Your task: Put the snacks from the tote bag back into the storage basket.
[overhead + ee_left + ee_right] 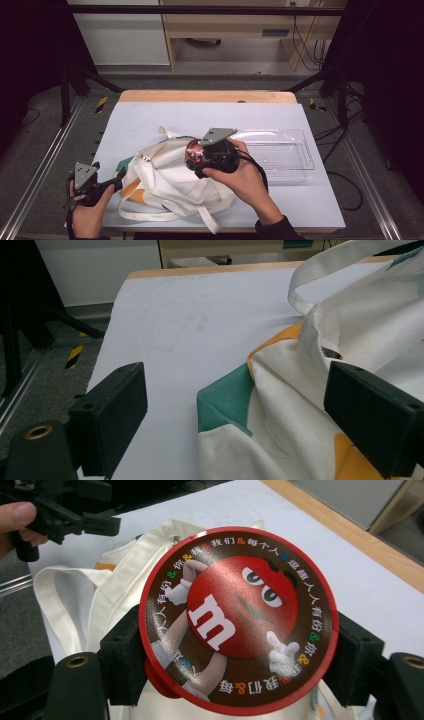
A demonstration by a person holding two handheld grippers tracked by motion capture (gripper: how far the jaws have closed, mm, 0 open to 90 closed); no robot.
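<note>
Gripping a round red candy tin [239, 620] between closed jaws, the right gripper [212, 152] is holding it over the cream tote bag [165, 182], while the left gripper [95, 184] is waiting wide open and empty at the bag's edge, seemingly ready to steady the cloth.

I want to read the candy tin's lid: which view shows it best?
The right gripper view: the M&M's tin faces the camera, clamped between the jaws. The high view shows it small, over the tote bag.
</note>
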